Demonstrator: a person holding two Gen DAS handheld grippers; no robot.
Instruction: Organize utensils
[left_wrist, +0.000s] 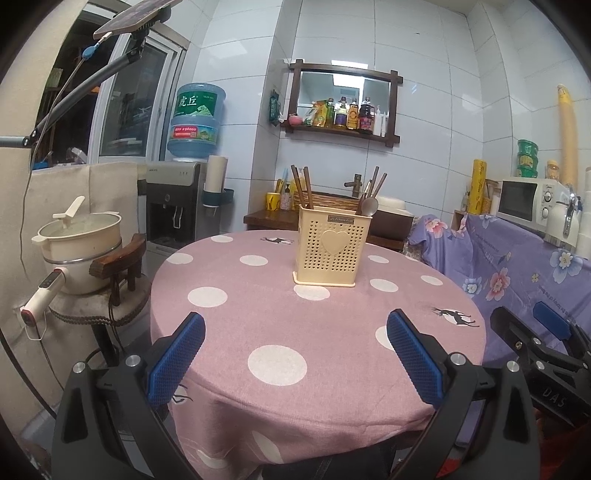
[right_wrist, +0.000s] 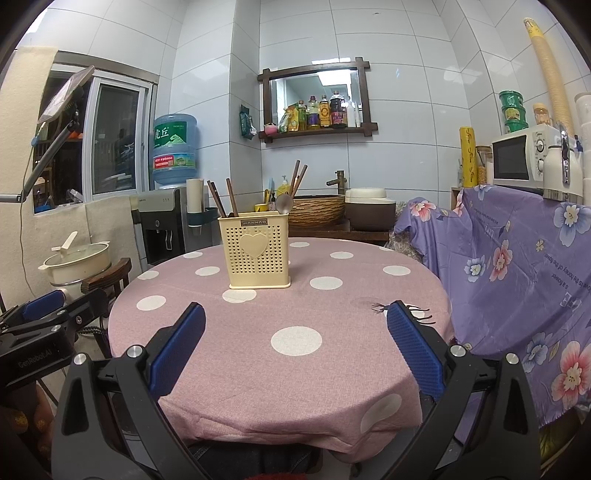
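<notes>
A cream perforated utensil holder (left_wrist: 327, 245) (right_wrist: 256, 249) with a heart on its front stands upright on the round table. Brown chopsticks (left_wrist: 301, 186) (right_wrist: 218, 199) stick up from its left compartment. A metal spoon (left_wrist: 369, 206) (right_wrist: 285, 203) and more brown handles rise from its right side. My left gripper (left_wrist: 295, 328) hovers open over the near edge of the table, well short of the holder, with nothing between its blue pads. My right gripper (right_wrist: 295, 321) is likewise open and empty at the near edge. Each gripper shows at the side of the other's view.
The table wears a pink cloth with white dots (left_wrist: 317, 332) (right_wrist: 280, 314). A pot on a wooden stool (left_wrist: 85, 236) stands left, a water dispenser (left_wrist: 173, 199) behind it. A purple flowered cover (right_wrist: 517, 280) drapes furniture at right, under a microwave (right_wrist: 521, 158). A sink counter (right_wrist: 332, 221) lies behind.
</notes>
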